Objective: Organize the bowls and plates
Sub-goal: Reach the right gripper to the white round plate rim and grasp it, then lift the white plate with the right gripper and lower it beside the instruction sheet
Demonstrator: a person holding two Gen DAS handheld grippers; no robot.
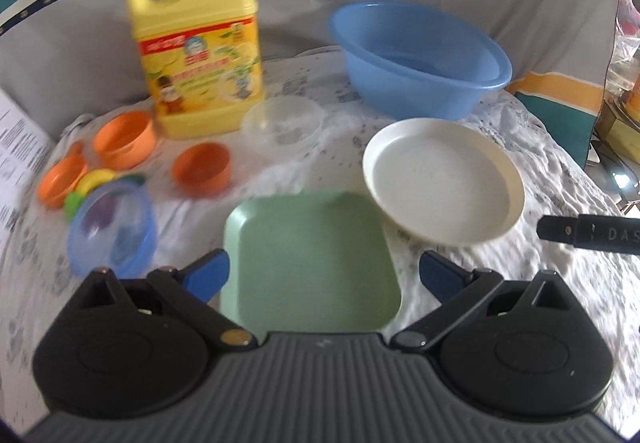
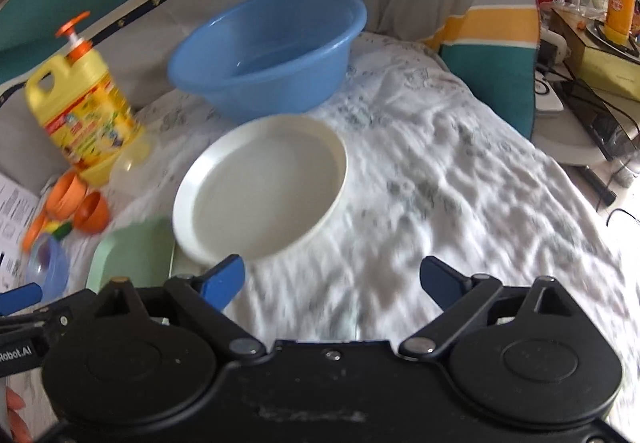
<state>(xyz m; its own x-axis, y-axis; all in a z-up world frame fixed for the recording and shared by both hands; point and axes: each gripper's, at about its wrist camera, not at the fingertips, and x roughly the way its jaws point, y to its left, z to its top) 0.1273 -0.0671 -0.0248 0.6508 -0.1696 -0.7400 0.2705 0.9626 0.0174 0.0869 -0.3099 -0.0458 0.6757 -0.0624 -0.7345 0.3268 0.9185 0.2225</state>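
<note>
While everything is still spread loose over the white cloth-covered surface (image 2: 460, 179), you have the flat pieces nearest you, which I'd judge makes them the natural first things to stack: the green square plate (image 1: 308, 263) lies flat in front, and the white round plate (image 1: 442, 181) sits just beside it at its far right corner, tipped a little on the rumpled cloth. The blue basin (image 1: 420, 55) stands behind them, perhaps as the place for washing or collecting. The small bowls cluster to the left by the yellow detergent jug (image 1: 198, 55): a clear bowl (image 1: 284, 123), orange bowls (image 1: 202, 169) and a clear blue-rimmed bowl (image 1: 114, 225).

Your left hand-held gripper (image 1: 324, 273) hangs over the green plate with its jaws spread wide, holding nothing. Your right hand-held gripper (image 2: 332, 281) is likewise wide, empty, its left finger near the white plate's near rim but not touching it, only cloth between the fingers
</note>
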